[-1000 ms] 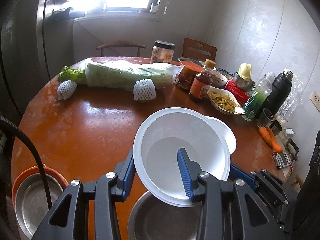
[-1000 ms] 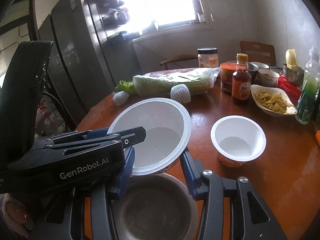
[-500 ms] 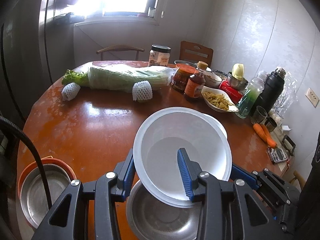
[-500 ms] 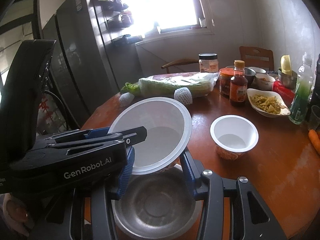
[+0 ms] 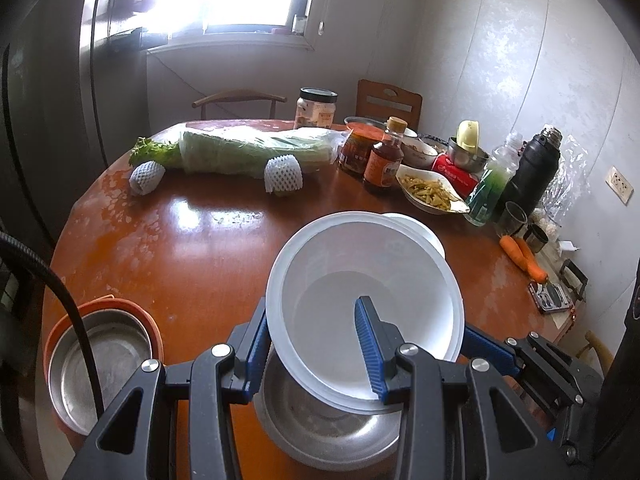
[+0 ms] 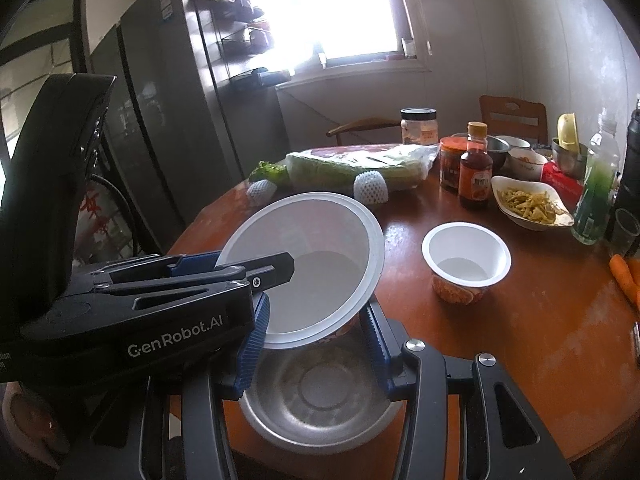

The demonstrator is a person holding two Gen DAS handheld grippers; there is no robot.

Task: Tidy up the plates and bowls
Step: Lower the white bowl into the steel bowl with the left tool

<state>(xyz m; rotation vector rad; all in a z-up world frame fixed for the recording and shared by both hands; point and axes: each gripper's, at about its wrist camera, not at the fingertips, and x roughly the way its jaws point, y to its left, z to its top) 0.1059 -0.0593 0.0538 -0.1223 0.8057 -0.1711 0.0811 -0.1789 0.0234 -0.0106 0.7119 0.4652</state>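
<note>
Now your left gripper (image 5: 316,356) pinches the near wall of the large white bowl (image 5: 360,288), one finger inside, holding it tilted above the steel bowl (image 6: 320,404) at the table's (image 5: 192,248) near edge. Your right gripper (image 6: 316,344) straddles its base, contact unclear.
</note>
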